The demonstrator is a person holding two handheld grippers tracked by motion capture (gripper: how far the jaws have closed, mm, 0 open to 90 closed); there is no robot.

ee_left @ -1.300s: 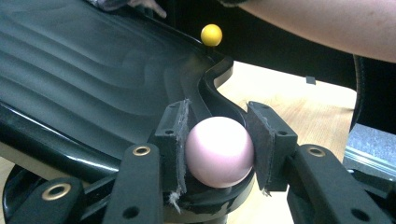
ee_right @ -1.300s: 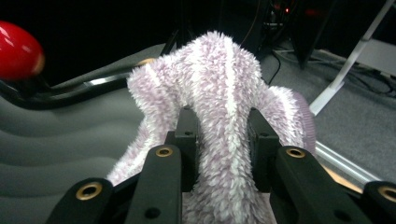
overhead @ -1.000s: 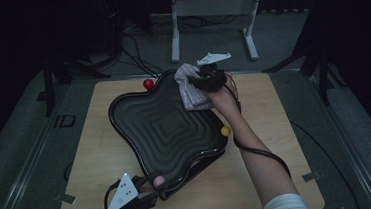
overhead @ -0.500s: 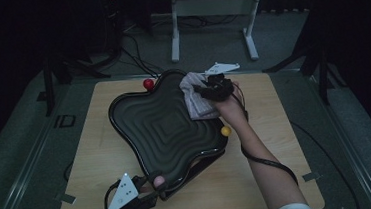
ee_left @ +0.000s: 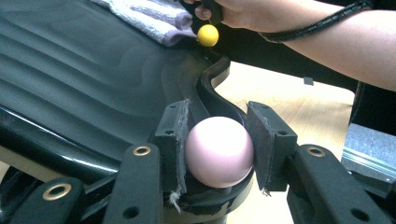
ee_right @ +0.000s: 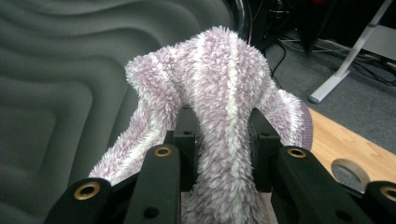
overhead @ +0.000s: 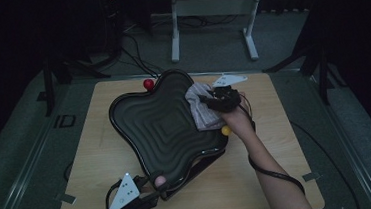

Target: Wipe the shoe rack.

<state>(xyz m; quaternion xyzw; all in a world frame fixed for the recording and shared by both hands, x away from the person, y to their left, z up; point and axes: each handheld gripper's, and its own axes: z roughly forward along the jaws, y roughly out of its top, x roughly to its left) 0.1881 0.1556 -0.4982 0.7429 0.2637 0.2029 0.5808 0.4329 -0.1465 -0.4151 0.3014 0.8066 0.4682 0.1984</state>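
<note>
Centrally, black ridged tray (overhead: pixel 165 131) fills the wooden table (overhead: pixel 279 177). On tray's far right edge, my right gripper (overhead: pixel 212 101) clamps the fluffy cloth (overhead: pixel 200 112). At tray's near corner, my left gripper (overhead: pixel 152 190) pinches a pink ball (ee_left: pixel 219 151).

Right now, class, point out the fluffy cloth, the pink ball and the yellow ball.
fluffy cloth (ee_right: pixel 224 79), right gripper view, its raised fold.
pink ball (ee_left: pixel 218 151), left gripper view, its front face.
yellow ball (ee_left: pixel 208 35), left gripper view, its middle.
</note>
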